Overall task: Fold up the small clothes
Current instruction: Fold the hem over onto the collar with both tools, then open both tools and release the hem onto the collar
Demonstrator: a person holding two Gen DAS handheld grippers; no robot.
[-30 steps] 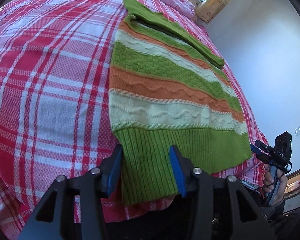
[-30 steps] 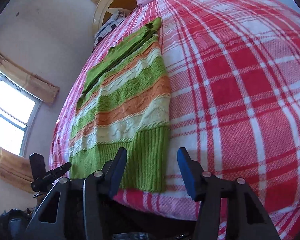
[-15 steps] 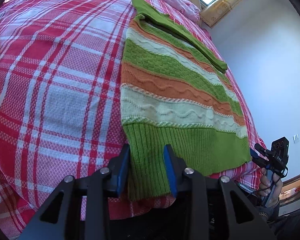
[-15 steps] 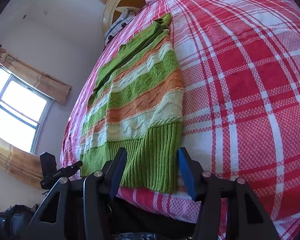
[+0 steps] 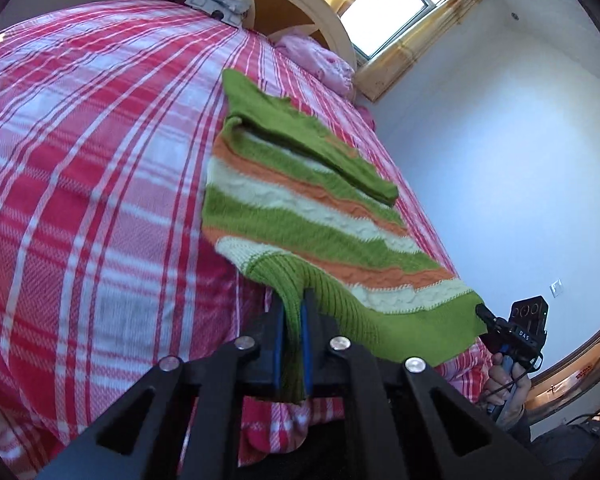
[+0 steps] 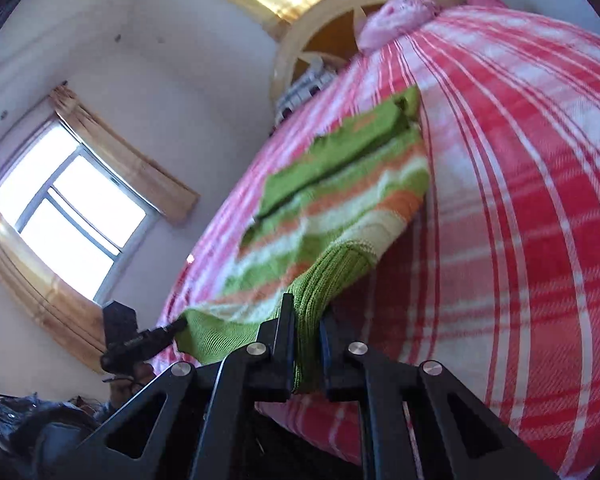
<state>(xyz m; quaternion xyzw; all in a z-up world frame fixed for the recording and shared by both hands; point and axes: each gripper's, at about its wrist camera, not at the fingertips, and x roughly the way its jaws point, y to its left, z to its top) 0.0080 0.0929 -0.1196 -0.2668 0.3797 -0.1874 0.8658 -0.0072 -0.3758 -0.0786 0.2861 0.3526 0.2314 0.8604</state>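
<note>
Both tools have just closed on the sweater (image 5: pixel 320 216) hem: left tool (image 5: pixel 291 320), right tool (image 6: pixel 306 320). Only the left view shows the pillow (image 5: pixel 204 2).

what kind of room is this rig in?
Almost certainly a bedroom in a home. A bed with a red and white plaid cover fills both views, with a curved wooden headboard and a pink pillow at its far end, and a curtained window behind.
</note>
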